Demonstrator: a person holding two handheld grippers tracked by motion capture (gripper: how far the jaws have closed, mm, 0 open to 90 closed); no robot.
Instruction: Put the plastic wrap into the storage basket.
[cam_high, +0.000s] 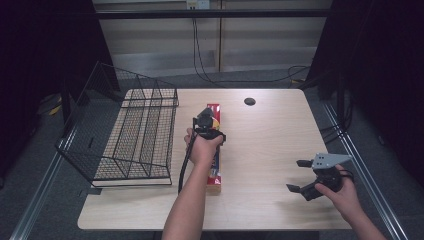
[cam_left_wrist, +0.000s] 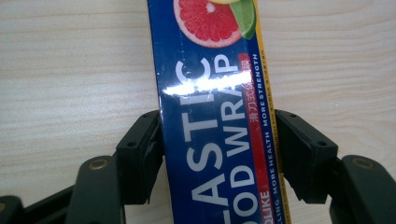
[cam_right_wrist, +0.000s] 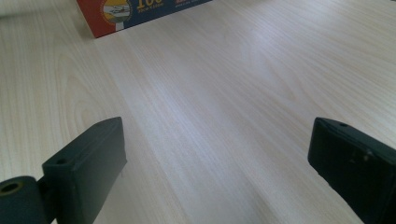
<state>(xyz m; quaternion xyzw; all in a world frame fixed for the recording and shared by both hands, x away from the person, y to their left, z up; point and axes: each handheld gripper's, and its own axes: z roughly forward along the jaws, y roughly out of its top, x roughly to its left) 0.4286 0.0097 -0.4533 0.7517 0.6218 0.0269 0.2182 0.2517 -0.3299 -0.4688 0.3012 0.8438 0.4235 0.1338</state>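
A long blue and red plastic wrap box (cam_high: 215, 176) lies flat on the wooden table (cam_high: 270, 145), running front to back beside the basket. My left gripper (cam_high: 207, 122) is held straight down over the box's far half. In the left gripper view its two jaws press both long sides of the box (cam_left_wrist: 210, 70), so the left gripper (cam_left_wrist: 219, 128) is shut on it. My right gripper (cam_high: 296, 175) hovers open near the front right of the table, holding nothing. In the right gripper view the right gripper (cam_right_wrist: 219, 154) faces bare wood, with the box's end (cam_right_wrist: 121, 11) far off.
A black wire basket (cam_high: 135, 135) stands on the table's left side, its tall back overhanging the left edge. A dark round hole (cam_high: 249, 101) sits near the far edge. Cables run along the floor behind the table.
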